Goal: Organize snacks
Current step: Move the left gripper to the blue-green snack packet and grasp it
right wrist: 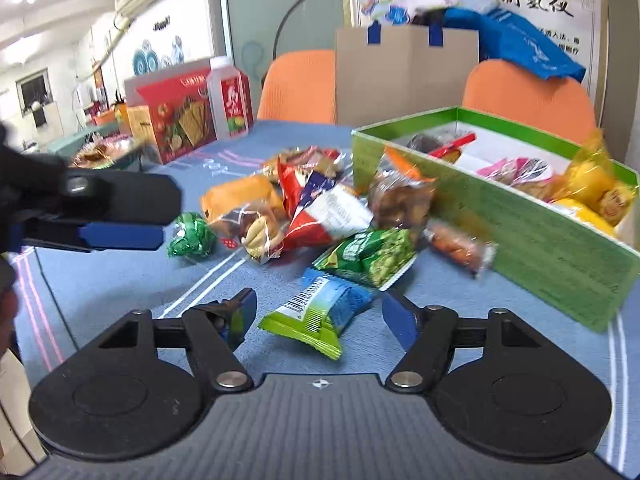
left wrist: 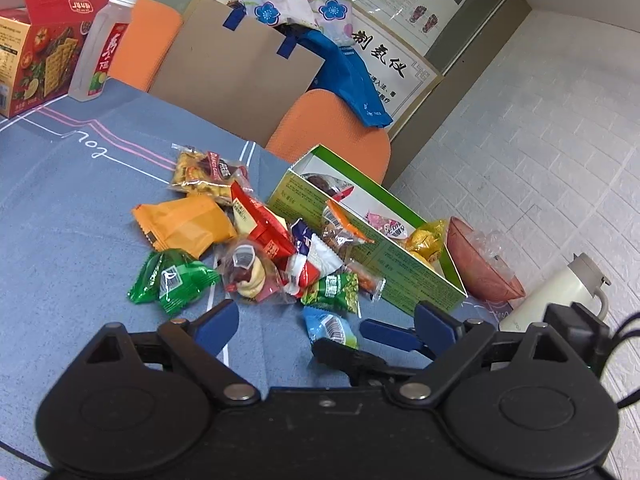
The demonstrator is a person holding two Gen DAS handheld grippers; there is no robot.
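Observation:
A pile of wrapped snacks lies on the blue tablecloth next to an open green box (left wrist: 400, 264) that holds several snacks; the box also shows in the right wrist view (right wrist: 540, 240). My right gripper (right wrist: 320, 316) is open, its jaws either side of a blue-and-green packet (right wrist: 320, 312) lying on the cloth. That packet shows in the left wrist view (left wrist: 330, 326). My left gripper (left wrist: 324, 320) is open and empty, low over the cloth in front of the pile. A green packet (left wrist: 172, 278) and an orange packet (left wrist: 188, 222) lie at the pile's left.
A red cracker box (left wrist: 36, 52) and a clear drink bottle (left wrist: 102, 48) stand at the far left. A cardboard bag (left wrist: 240, 68) and orange chairs (left wrist: 332, 132) are behind the table. A pink bowl (left wrist: 480, 264) and a white flask (left wrist: 560, 292) sit right of the green box.

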